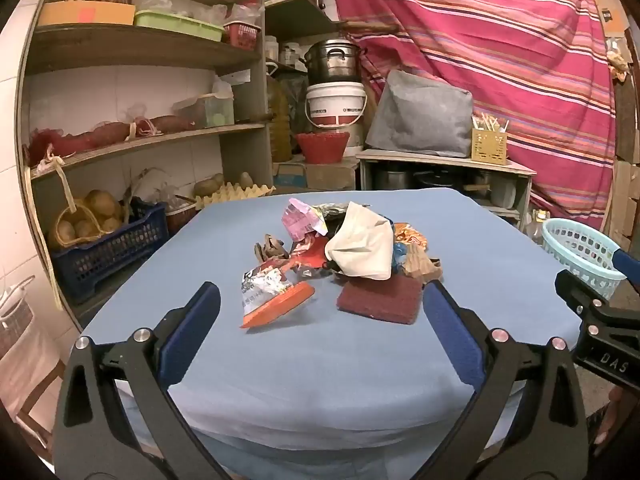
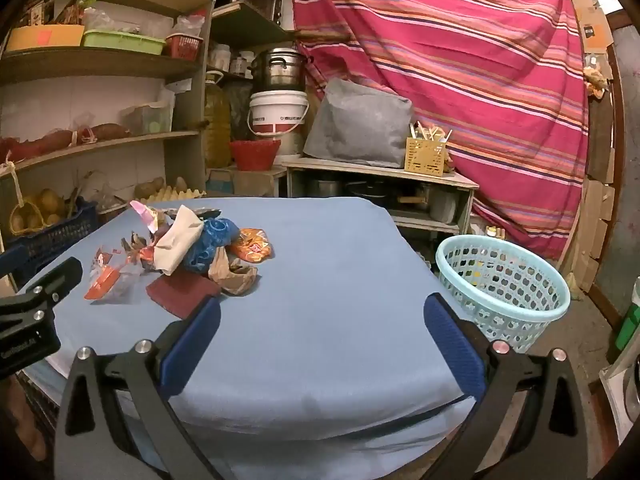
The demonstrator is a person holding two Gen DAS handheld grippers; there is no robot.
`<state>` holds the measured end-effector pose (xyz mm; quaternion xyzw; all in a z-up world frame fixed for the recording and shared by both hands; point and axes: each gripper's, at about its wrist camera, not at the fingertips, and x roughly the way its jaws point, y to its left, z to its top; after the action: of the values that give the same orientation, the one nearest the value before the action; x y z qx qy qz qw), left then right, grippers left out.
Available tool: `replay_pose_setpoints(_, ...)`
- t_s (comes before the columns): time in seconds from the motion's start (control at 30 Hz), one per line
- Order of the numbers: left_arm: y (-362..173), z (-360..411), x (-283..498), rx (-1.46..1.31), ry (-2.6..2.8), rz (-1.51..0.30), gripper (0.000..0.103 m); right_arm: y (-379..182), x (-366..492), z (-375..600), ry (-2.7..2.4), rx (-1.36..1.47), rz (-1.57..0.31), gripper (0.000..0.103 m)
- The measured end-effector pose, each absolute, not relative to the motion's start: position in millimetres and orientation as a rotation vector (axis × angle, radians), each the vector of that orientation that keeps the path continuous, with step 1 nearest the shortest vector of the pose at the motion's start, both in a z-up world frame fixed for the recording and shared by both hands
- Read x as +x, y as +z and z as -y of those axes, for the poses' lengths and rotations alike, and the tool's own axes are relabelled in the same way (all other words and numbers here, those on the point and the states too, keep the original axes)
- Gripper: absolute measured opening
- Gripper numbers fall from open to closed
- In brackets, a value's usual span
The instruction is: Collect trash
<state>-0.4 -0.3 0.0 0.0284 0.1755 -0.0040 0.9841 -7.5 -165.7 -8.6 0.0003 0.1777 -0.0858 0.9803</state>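
A heap of trash lies on the blue-covered table (image 1: pixel 320 360): an orange snack packet (image 1: pixel 270 296), a maroon scouring pad (image 1: pixel 380 300), a cream cloth (image 1: pixel 362 246), a pink wrapper (image 1: pixel 300 220) and brown paper (image 1: pixel 420 264). My left gripper (image 1: pixel 320 304) is open and empty, just short of the heap. In the right wrist view the heap (image 2: pixel 180 256) lies at the left, and my right gripper (image 2: pixel 320 316) is open and empty over bare table. A light blue perforated basket (image 2: pixel 504 292) stands on the floor right of the table; it also shows in the left wrist view (image 1: pixel 580 252).
Shelves (image 1: pixel 132 136) with tubs, potatoes and an egg tray stand at the left. A white bucket (image 1: pixel 336 108) under a metal pot, a grey bag (image 1: pixel 420 116) on a low cabinet and a striped red cloth (image 1: pixel 500 60) are behind the table.
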Motion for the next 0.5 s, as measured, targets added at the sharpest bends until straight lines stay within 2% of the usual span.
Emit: replay_pose_setpoints(0.5,1.0,3.6,-1.0,0.058,-0.005,-0.359,0.098,-7.5,-6.0,169.4,-0.172,-0.001,-0.363,0.099)
